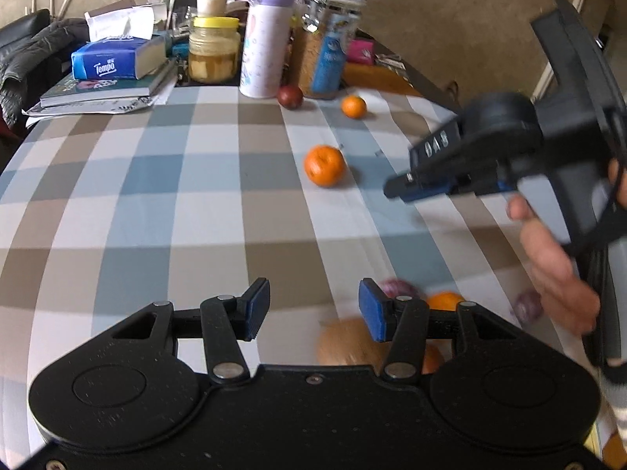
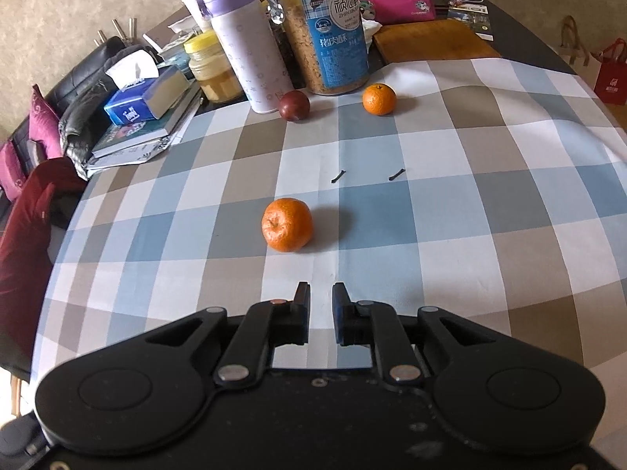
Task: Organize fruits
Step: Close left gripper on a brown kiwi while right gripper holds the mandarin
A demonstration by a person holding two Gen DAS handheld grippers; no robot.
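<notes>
Hovered over desk (image 2: 450,180), right tongs (image 2: 321,309) nearly closed and empty, left tongs (image 1: 313,313) part-open, apparently empty; nearest mandarin (image 2: 287,224) likely next, needing wider tongs.

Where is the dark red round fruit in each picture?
Left wrist view: the dark red fruit sits far up the checked cloth, a bit left of the middle, at the foot of the purple bottle.
Right wrist view: the dark red fruit is again near the top, left of the middle, against the same purple bottle.
Shared landmark: the tall jar with the blue label, just right of the fruit in both.
</notes>
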